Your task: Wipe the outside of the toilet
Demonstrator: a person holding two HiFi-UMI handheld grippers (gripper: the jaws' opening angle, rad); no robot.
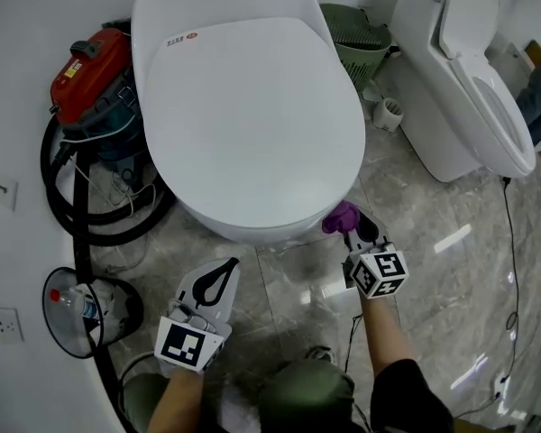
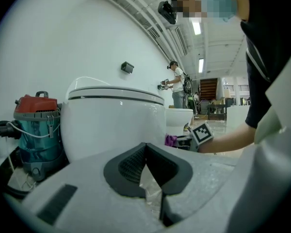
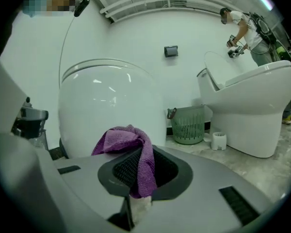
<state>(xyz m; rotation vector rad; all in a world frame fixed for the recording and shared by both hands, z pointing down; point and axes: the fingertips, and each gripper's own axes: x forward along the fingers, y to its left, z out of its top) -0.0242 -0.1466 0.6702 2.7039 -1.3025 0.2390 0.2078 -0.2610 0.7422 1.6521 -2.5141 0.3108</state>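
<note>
Only right gripper view shows tongs (image 3: 137, 181) clamping cloth (image 3: 128, 141).

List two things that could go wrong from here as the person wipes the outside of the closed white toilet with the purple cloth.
1. The right gripper pinches only a fold of the purple cloth; rubbing the closed white toilet might pull it free.
2. The black vacuum hose loops beside the toilet's base, so wiping that side could snag a gripper.

The label (image 1: 182, 38) on the toilet (image 1: 252, 124) is too small to read.
</note>
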